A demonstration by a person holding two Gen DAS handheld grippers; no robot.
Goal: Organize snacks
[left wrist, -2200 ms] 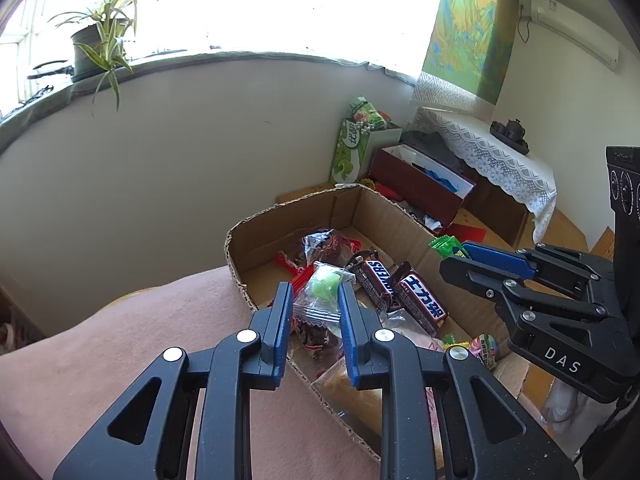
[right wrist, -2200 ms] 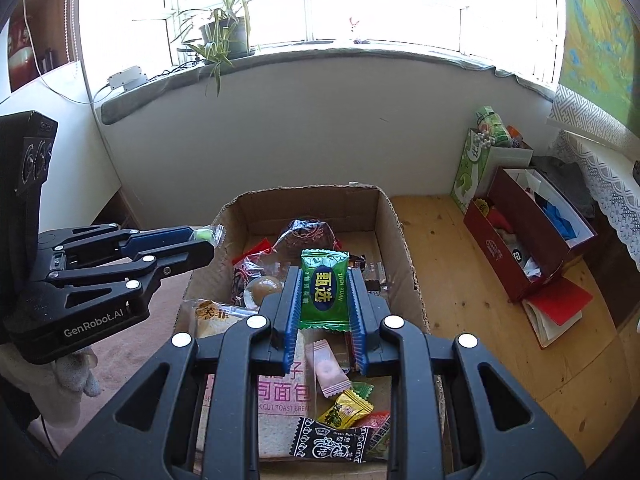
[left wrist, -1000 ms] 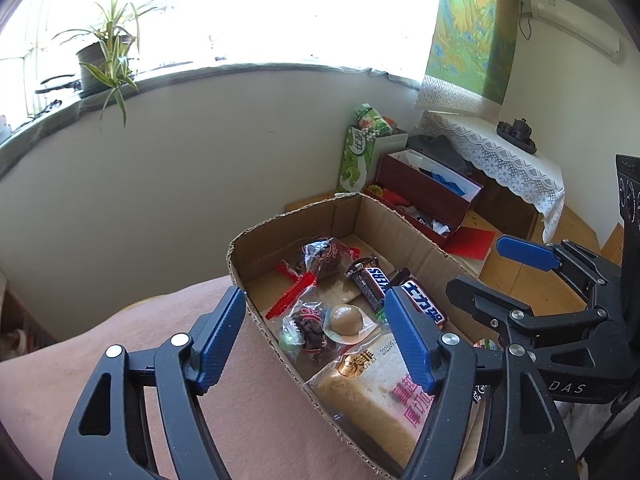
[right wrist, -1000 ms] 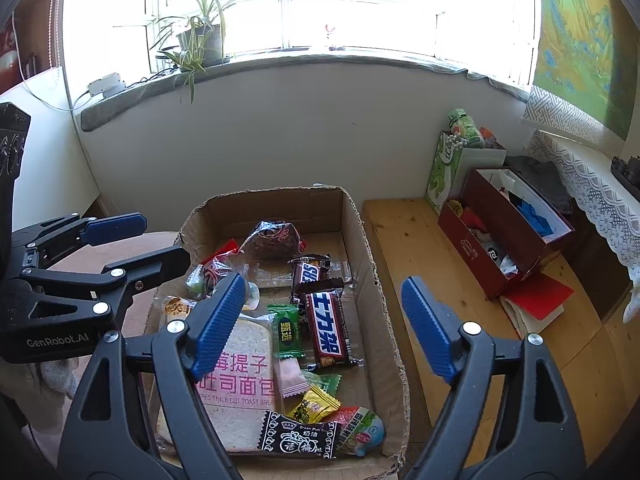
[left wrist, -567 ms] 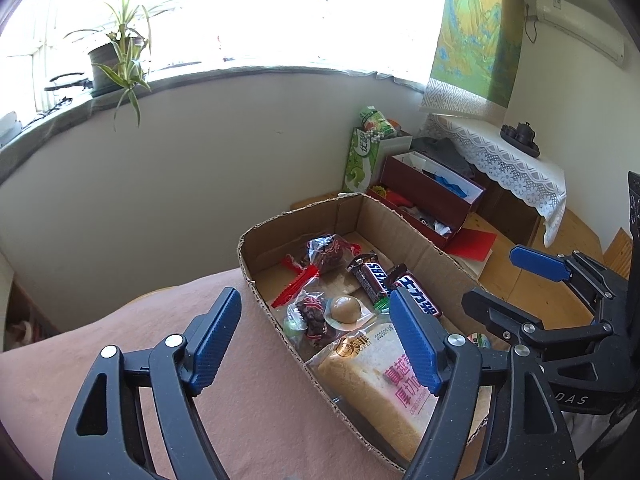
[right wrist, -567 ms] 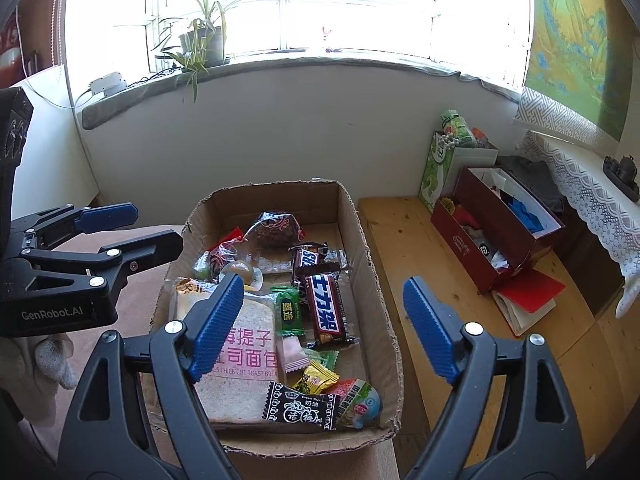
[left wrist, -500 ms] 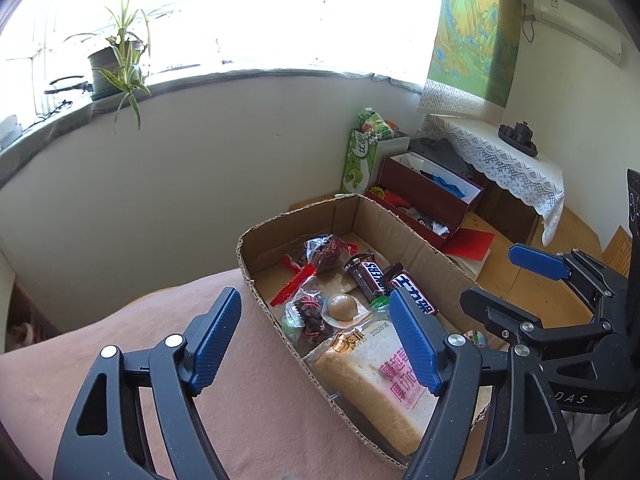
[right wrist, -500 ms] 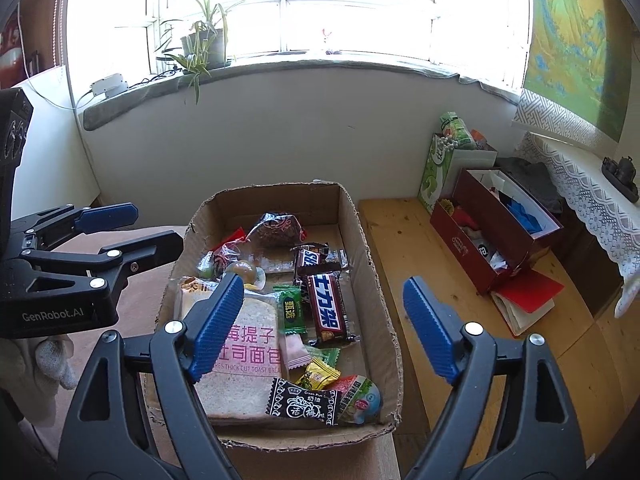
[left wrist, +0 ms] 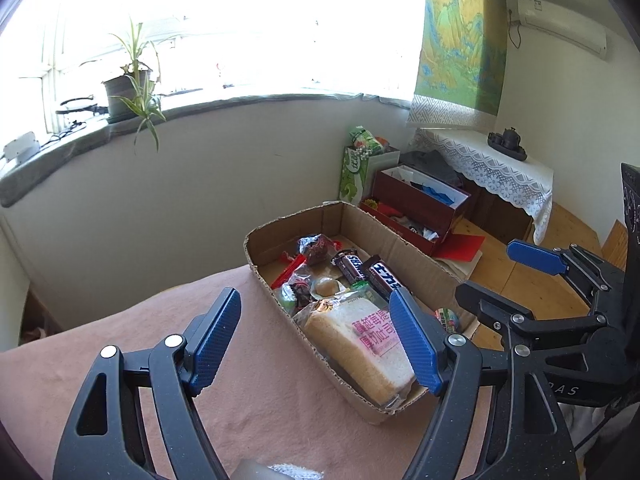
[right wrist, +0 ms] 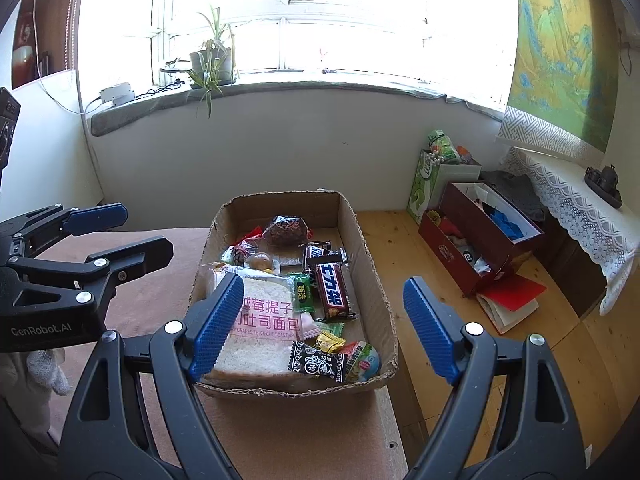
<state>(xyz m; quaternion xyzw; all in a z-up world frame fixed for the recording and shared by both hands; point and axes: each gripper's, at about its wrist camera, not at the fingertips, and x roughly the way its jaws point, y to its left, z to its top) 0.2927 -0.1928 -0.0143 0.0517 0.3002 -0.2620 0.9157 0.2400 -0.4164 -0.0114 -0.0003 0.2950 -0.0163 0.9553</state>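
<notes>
An open cardboard box (left wrist: 416,264) (right wrist: 372,276) of snacks sits on the pink cloth. Inside lie a bagged bread loaf (left wrist: 352,340) (right wrist: 260,320), dark chocolate bars (left wrist: 384,276) (right wrist: 332,292), a green packet (right wrist: 303,293), a clear candy packet (left wrist: 286,296) and several small sweets. My left gripper (left wrist: 315,295) hovers open over the cloth just short of the box's left wall, with nothing between its blue pads. To its right, my right gripper (right wrist: 325,280) hangs open and empty in front of the box's near end. Each gripper shows at the edge of the other's view.
The pink cloth (left wrist: 260,380) covers the table around the box. On the wooden floor to the right stand a red box (right wrist: 480,232), a green bag (right wrist: 432,176) and a lace-covered table (right wrist: 568,200). A gloved hand (right wrist: 48,368) shows at the lower left.
Both grippers, earlier shut on a clear candy packet and a green packet over the box, have opened. The packets now lie in the box. Both grippers have drawn back and slightly up.
</notes>
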